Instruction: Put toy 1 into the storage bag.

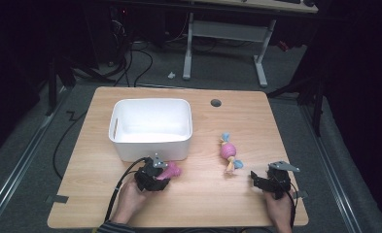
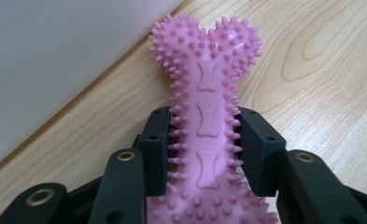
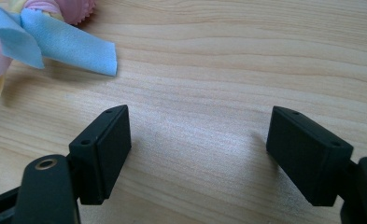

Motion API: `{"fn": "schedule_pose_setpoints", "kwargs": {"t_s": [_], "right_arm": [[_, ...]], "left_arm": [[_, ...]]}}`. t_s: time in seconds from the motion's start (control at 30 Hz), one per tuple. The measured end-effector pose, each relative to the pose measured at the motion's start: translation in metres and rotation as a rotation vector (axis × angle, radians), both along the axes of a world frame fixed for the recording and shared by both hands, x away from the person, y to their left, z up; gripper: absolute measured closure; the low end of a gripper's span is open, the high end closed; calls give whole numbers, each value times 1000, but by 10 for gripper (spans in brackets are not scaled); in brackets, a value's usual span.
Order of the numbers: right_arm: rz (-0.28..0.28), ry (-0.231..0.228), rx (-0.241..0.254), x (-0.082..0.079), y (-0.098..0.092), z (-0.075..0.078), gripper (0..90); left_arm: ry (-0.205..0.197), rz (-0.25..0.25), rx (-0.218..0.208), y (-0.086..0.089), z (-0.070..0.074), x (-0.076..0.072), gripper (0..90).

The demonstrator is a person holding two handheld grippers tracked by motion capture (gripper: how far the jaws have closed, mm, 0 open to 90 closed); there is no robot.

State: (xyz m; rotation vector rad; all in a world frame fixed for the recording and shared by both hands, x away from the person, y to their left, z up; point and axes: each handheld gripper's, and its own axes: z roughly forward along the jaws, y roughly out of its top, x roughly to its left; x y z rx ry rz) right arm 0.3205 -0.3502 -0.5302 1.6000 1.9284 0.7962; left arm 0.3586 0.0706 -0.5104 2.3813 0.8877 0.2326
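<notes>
- Now the left gripper is clenched on the pink spiky bone toy, just in front of the white bin.
- Right gripper gapes with nothing between its jaws, well right of that bin, near the candy-shaped toy.

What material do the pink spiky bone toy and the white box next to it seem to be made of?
Pink spiky bone-shaped toy: probably soft rubber, matte, with moulded nubs and embossed small bones. White rectangular box: likely hard plastic, with smooth, even walls and rounded corners.

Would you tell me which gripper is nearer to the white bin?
Left. The left gripper, shut on the pink bone toy, sits just before the white bin; the right gripper rests far off.
</notes>
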Motion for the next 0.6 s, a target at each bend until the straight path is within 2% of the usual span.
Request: {"fn": "schedule_pose_setpoints", "kwargs": {"t_s": [0.2, 0.3, 0.4, 0.5, 0.6], "right_arm": [[2, 0, 0, 0, 0, 0, 219], [2, 0, 0, 0, 0, 0, 219], [1, 0, 0, 0, 0, 0, 219], [0, 0, 0, 0, 0, 0, 219], [0, 0, 0, 0, 0, 0, 219]], "left_arm": [[9, -12, -3, 0, 2, -1, 585], [28, -19, -30, 5, 7, -1, 585], [37, -14, -33, 9, 11, -3, 586], [38, -13, -38, 11, 13, -5, 586], [21, -7, -49, 15, 19, -8, 587]]}}
